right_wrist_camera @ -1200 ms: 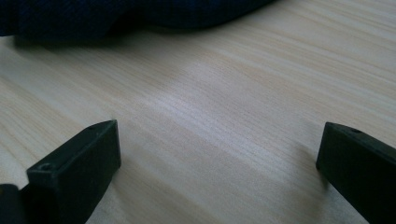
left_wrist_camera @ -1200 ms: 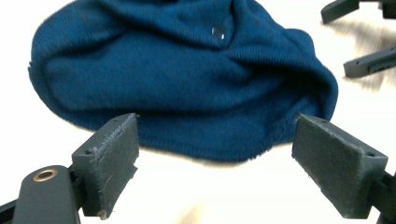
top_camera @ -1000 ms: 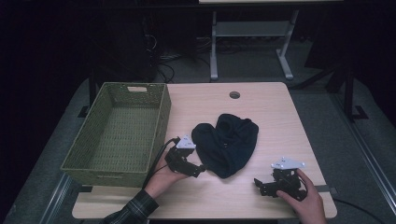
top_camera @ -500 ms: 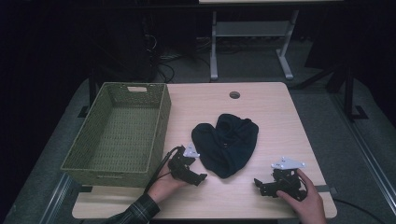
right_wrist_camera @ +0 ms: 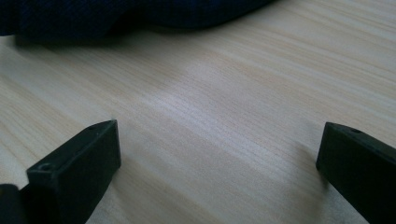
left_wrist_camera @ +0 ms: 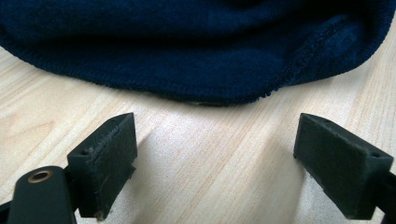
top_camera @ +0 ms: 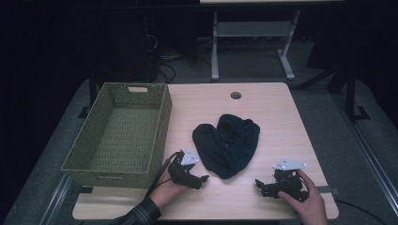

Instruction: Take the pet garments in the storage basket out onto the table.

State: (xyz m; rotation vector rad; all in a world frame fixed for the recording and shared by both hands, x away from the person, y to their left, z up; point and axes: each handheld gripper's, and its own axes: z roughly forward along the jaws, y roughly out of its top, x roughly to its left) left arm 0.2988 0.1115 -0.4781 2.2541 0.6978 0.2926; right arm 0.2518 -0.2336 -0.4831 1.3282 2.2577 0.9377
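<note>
At 6 o'clock on the worktop (top_camera: 263, 101) both tongs sit low, aimed at the dark blue cloth (top_camera: 227, 143) at centre, probably staged for a two-sided pickup. Left tongs (top_camera: 202, 178) are at the cloth's 7 o'clock, just short of its hem, jaws spread wide with bare wood between them; the left gripper view shows the stitched edge (left_wrist_camera: 280, 79) just ahead, not touched. Right tongs (top_camera: 258, 183) are at its 5 o'clock, farther off, also released, cloth only at the top of their view (right_wrist_camera: 93, 18). Green woven basket (top_camera: 162, 119) waits at 9 o'clock, likely the drop target. Cloth is a fine knit, bunched in a rounded heap with a notch at 12 o'clock, lying flat-ish, limp.
</note>
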